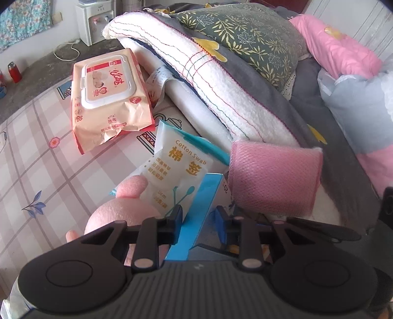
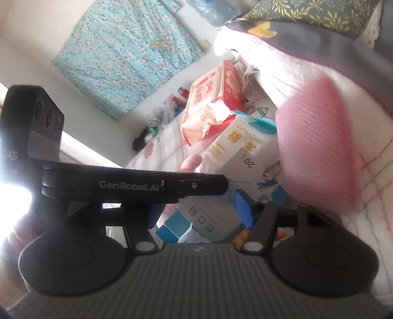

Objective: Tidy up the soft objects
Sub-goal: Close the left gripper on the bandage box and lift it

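Two grippers: left gripper pinches a blue box edge; right gripper gapes empty. The thin grip risks the box twisting free.

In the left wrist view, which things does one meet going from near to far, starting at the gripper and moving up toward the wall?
left gripper → pink plush toy → cotton swab packet → wet wipes pack → white water dispenser

White wall, teal floral cloth, possibly water dispenser, plaid bedsheet
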A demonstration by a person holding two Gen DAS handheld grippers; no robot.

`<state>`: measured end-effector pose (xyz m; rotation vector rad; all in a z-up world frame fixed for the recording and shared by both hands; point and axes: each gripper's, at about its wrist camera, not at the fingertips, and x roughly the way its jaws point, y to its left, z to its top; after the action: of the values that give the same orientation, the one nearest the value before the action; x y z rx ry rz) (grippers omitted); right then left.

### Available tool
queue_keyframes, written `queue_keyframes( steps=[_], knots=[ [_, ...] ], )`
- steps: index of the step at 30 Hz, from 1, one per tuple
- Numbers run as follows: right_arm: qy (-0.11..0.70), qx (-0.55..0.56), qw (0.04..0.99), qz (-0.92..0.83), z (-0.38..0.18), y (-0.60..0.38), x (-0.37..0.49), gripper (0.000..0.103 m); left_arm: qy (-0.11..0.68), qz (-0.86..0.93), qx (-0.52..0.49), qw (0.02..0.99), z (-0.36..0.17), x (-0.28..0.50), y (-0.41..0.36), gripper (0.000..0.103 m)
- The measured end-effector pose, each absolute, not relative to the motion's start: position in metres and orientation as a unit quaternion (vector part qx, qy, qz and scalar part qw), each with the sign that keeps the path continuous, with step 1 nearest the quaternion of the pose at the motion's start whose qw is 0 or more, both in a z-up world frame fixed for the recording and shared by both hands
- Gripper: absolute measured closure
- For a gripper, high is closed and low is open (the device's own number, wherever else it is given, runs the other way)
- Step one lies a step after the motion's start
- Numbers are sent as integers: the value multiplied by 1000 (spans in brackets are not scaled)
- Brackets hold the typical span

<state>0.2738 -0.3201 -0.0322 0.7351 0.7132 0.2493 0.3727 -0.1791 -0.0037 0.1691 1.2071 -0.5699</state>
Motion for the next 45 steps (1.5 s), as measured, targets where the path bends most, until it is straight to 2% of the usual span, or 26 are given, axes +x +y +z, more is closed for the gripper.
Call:
queue_keyframes(
  steps=[4, 8, 9, 10, 13, 17, 20, 31, 38, 40, 41, 42, 45],
  knots=[
    [377, 349, 854, 81, -34, -324, 266, 41, 566, -263, 80, 777, -8, 372, -178, 72],
    [381, 357, 850, 73, -38, -332, 256, 41, 579, -253, 99, 769, -19, 374, -185, 63],
    [384, 360, 847, 69, -39, -333, 259, 40, 577, -251, 101, 770, -20, 374, -186, 62],
    [390, 362, 845, 59, -40, -335, 262, 35, 577, -249, 101, 771, -20, 374, -188, 62],
    [412, 376, 830, 35, -50, -341, 273, 30, 569, -250, 105, 776, -19, 372, -190, 65],
    [413, 395, 819, 43, -62, -346, 277, 27, 563, -258, 81, 781, -10, 374, -185, 73],
    [407, 420, 809, 59, -74, -349, 281, 25, 559, -259, 77, 784, -5, 375, -181, 76],
    [366, 467, 797, 117, -93, -338, 301, 23, 579, -245, 22, 777, -10, 387, -157, 75],
    [339, 455, 815, 119, -76, -335, 291, 31, 560, -250, -7, 790, 17, 380, -141, 74],
    [328, 436, 830, 114, -61, -331, 288, 34, 547, -247, -7, 800, 30, 375, -136, 75],
    [322, 424, 839, 112, -53, -328, 286, 39, 543, -245, -6, 803, 36, 372, -134, 80],
    [315, 413, 847, 111, -44, -325, 283, 43, 540, -239, -4, 807, 42, 369, -131, 80],
    [288, 381, 872, 109, -13, -315, 274, 46, 525, -239, -14, 817, 59, 357, -116, 78]
  ],
)
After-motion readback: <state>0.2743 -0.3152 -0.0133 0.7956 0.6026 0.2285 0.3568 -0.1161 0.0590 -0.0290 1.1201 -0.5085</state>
